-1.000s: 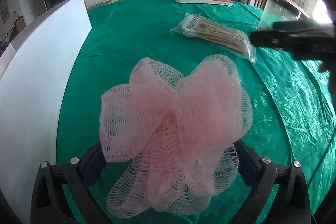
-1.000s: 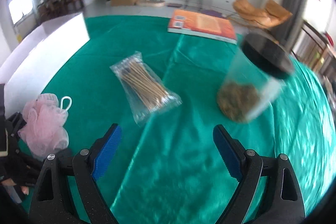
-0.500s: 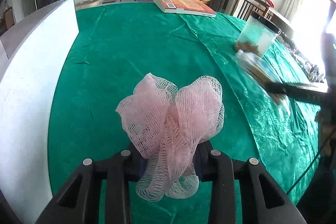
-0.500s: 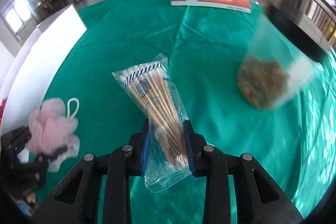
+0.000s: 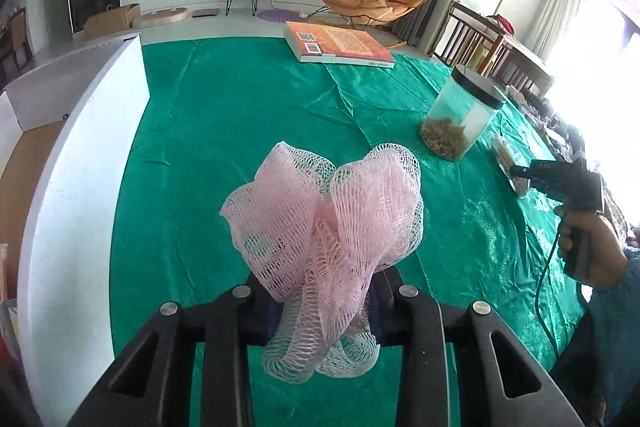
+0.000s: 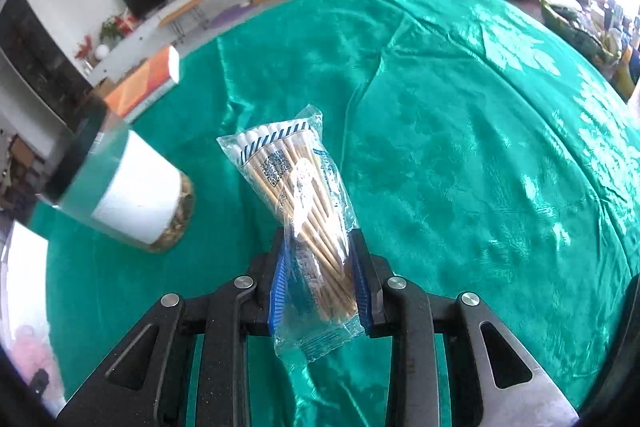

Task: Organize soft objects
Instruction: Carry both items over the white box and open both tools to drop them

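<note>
Low in the frame, your left gripper (image 5: pixel 320 311) is clamped on a pink loofah (image 5: pixel 324 227), and your right gripper (image 6: pixel 320 291) clamps a swab packet (image 6: pixel 308 219) at center.

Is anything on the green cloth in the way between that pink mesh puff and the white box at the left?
Nothing visible is. The pink mesh puff is clamped in the left gripper, and only bare green cloth lies between it and the white box.
</note>
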Available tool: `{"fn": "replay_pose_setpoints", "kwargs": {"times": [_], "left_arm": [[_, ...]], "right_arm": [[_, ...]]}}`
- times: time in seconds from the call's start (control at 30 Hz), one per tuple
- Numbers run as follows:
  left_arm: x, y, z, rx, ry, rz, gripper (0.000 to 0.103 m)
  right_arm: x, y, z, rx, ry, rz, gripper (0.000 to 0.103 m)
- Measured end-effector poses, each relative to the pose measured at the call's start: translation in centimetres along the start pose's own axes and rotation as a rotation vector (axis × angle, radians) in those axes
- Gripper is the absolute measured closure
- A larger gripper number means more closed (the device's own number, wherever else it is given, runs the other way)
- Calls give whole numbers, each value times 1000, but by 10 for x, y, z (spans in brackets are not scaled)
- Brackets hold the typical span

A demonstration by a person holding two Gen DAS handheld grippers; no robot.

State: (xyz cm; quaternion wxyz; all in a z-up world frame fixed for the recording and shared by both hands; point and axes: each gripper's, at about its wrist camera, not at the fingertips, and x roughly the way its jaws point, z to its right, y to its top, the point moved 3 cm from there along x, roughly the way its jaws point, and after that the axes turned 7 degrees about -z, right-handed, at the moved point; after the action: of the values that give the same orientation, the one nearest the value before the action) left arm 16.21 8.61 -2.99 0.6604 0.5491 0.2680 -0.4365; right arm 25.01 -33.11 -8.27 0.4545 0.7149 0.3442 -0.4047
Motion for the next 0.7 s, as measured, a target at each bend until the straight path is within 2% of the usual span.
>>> {"fn": "replay_pose_setpoints", "kwargs": {"times": [0.1,0.2,0.33,0.43,0.47,0.5,0.53,0.57,0.6,0.63,0.7], "left_arm": [[-35,6,-14,-30,-50,44,70],[-80,11,-43,-55,-37,109,70],[-131,1,-108,-122,70,156,70],[-159,-21,-161,-183,198,160,68],[-166,-30,-177,-207,247,160,65],[-172,-40,-192,-230,289,158,57],[-175,-51,-205,-252,324,154,43],[-179,-60,-217,-277,356,149,36],[-180,-70,-227,-296,383,146,23],[-183,-79,-234,-310,407,146,17],[-185,-93,-245,-326,444,145,16]], "right_arm": [[-27,2,-4,12,43,54,75],[-76,-9,-39,-72,84,121,75],[-132,-43,-141,-240,262,128,75],[-151,-88,-239,-352,475,38,75],[-154,-107,-272,-391,534,5,75],[-156,-127,-305,-433,585,-29,75],[-157,-147,-336,-472,628,-63,75],[-157,-168,-364,-506,668,-96,75],[-155,-188,-389,-534,702,-132,75],[-152,-207,-411,-557,728,-170,75],[-140,-244,-448,-600,758,-244,71]]}}
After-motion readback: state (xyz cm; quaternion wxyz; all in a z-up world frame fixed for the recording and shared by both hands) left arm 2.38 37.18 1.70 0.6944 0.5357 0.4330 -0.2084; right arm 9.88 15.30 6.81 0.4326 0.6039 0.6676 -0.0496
